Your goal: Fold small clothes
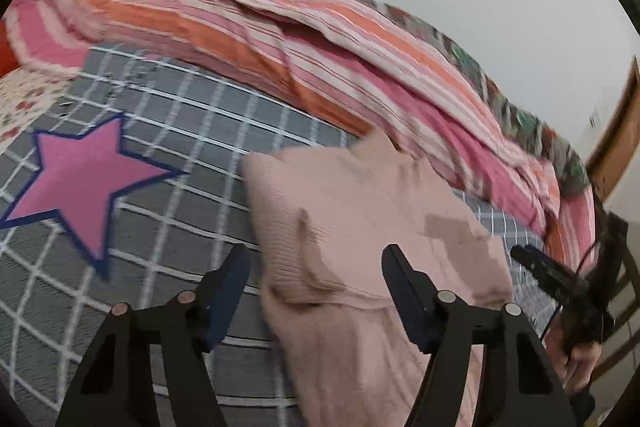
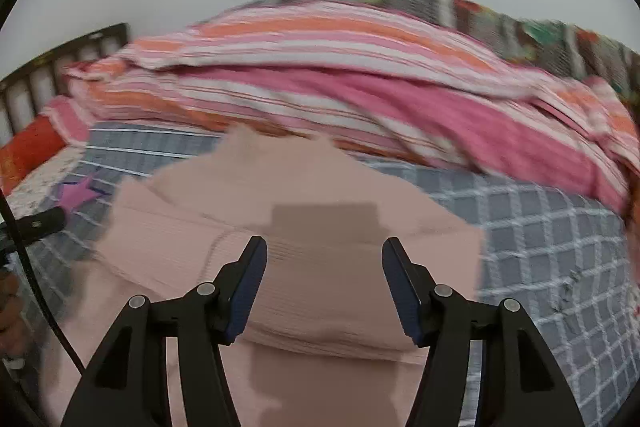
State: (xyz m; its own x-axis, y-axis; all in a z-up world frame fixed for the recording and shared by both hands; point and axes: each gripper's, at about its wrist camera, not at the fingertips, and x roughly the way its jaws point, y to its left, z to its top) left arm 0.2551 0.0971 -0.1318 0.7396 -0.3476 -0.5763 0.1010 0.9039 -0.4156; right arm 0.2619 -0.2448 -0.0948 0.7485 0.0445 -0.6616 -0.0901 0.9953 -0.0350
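Two handheld grippers point forward and downward over a bed, one pink garment lying below them.

The left gripper (image 1: 316,291) tilts down toward the bedding, its two dark fingers (image 1: 230,291) standing apart with nothing pinched. The pink ribbed garment (image 1: 360,219) lies just ahead of it and under its right finger, folded into layers. Its left finger hangs over bare grey checked bedsheet (image 1: 180,131). Off to this gripper's right, the other gripper's dark body shows at the frame edge, with part of a person's hand (image 1: 580,359) below it.

The right gripper (image 2: 324,287) also angles downward, its two fingers (image 2: 248,287) spread apart. The garment (image 2: 320,299) fills the space beneath and ahead of them; no pad presses on it. Whether the fingertips brush the cloth cannot be told through the blur. To its far left a dark tip of the other tool (image 2: 44,223) is visible.

One purple star (image 1: 88,179) is printed on the sheet, ahead and left of the left gripper. Beyond both tools lies one rumpled quilt (image 2: 340,87) striped pink, orange and white, stretching across the far side of the bed. A dark slatted headboard (image 2: 60,67) stands at the far left of the right gripper's view.
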